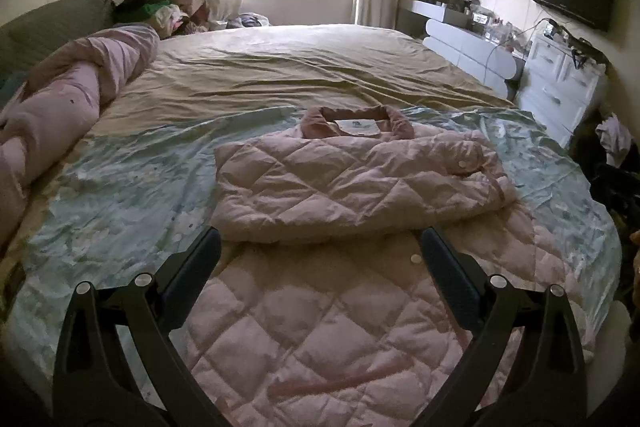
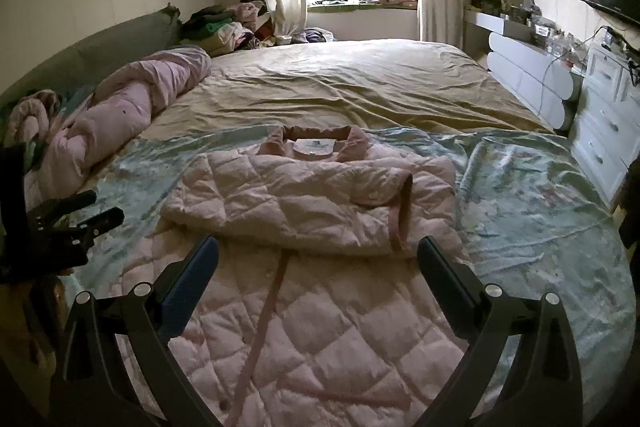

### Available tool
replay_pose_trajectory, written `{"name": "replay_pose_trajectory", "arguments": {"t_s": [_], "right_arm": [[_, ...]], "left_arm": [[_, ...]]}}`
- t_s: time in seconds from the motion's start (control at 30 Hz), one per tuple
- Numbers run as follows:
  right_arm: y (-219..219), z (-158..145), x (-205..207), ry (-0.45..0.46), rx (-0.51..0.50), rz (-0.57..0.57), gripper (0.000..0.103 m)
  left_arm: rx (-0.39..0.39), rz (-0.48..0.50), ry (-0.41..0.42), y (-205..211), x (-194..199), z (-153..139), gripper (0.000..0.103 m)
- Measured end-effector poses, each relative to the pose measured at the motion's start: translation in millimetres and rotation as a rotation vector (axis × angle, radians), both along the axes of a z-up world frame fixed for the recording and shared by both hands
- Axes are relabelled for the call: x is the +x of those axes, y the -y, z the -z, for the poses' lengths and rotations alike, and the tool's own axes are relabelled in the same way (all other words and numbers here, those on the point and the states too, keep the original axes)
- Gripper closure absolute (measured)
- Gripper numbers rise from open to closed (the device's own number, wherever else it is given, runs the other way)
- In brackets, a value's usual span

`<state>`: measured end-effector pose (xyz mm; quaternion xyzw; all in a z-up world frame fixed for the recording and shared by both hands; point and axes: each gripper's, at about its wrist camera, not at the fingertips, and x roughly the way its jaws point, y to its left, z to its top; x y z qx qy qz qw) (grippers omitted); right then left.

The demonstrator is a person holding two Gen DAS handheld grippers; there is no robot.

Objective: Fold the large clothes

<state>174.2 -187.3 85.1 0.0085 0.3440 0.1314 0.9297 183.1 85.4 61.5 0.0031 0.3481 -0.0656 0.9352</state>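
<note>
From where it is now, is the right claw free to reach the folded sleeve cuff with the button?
Probably yes. The right claw is open and empty, and the cuff lies on top of the pink quilted coat just ahead, nothing between them.

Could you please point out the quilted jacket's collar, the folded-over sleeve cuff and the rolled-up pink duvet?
collar [image 2: 316, 141]: right wrist view, rear band of the collar.
sleeve cuff [image 2: 401, 211]: right wrist view, darker pink edge band.
rolled-up pink duvet [image 1: 76, 95]: left wrist view, middle of the roll.
</note>
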Motion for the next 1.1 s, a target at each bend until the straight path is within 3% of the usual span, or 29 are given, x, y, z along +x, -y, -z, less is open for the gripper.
{"name": "replay_pose_trajectory", "arguments": {"t_s": [0.8, 1.1], "right_arm": [[39.2, 47.1, -60.8, -0.092, -0.026, 0.062, 0.004], [55.2, 57.9, -77.9, -0.127, -0.045, 0.091, 0.004]], "left_arm": [[-0.025, -0.051, -0.072, -31.0, -56.8, 47.9, 0.009], [0.000, -0.058, -0.097, -39.0, -75.7, 63.2, 0.009]]}}
